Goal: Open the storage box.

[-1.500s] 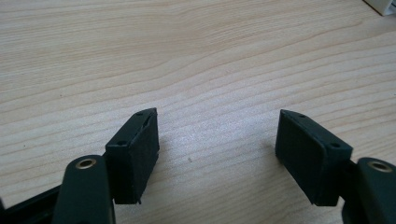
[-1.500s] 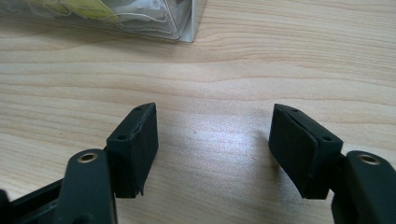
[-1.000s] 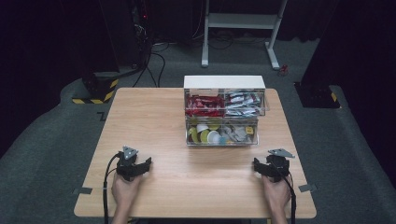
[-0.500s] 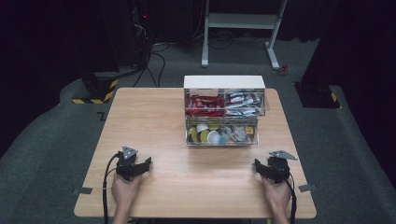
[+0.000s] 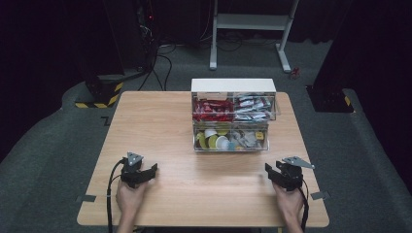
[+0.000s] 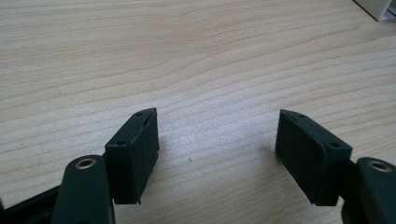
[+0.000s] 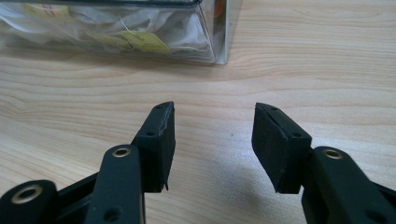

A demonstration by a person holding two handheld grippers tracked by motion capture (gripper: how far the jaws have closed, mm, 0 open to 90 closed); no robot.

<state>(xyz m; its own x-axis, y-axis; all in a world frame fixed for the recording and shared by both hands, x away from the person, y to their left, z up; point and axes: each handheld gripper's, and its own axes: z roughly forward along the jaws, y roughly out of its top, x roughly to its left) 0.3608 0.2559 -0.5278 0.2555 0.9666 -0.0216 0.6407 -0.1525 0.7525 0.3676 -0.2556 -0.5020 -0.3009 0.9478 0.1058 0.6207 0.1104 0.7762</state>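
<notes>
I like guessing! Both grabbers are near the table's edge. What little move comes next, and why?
Probably the right gripper reaches forward toward the clear box: its jaws have just been closing with nothing between them, and the box stands apart ahead.

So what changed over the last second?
The right gripper has just been closing its jaws with nothing between them; a gap remains, narrower than the other gripper's. Nothing was taken hold of or let go. The left gripper, open, both hands' places on the table and the clear organizer box stayed as they were.
</notes>
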